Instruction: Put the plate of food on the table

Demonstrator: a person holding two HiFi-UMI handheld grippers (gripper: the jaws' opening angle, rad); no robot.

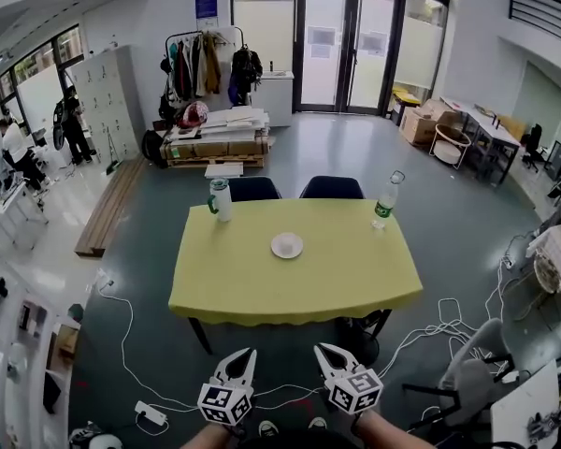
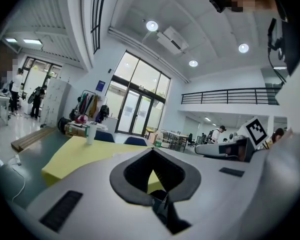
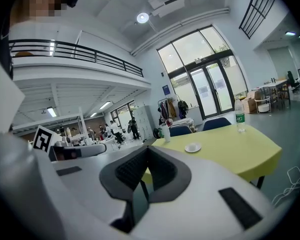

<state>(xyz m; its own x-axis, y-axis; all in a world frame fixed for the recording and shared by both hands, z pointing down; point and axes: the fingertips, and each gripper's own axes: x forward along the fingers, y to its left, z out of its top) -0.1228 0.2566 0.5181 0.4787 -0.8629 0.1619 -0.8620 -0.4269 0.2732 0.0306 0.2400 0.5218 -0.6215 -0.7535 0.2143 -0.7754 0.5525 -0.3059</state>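
We hold both grippers low and side by side before us, short of the table's (image 1: 262, 288) near edge, our forearms (image 1: 393, 430) just showing at the bottom of the head view. Both point roughly level toward the table. The left gripper (image 1: 241, 358) has its jaws closed on nothing, and so does the right gripper (image 1: 325, 352). The plate (image 1: 287, 245) sits near the tabletop's middle, well apart from both, between a cup (image 1: 222, 200) and a bottle (image 1: 387, 199).

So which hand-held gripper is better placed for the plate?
The right hand-held gripper, marginally. It and the left hand-held gripper are shut, short of the yellow table; only the right gripper view shows the plate.
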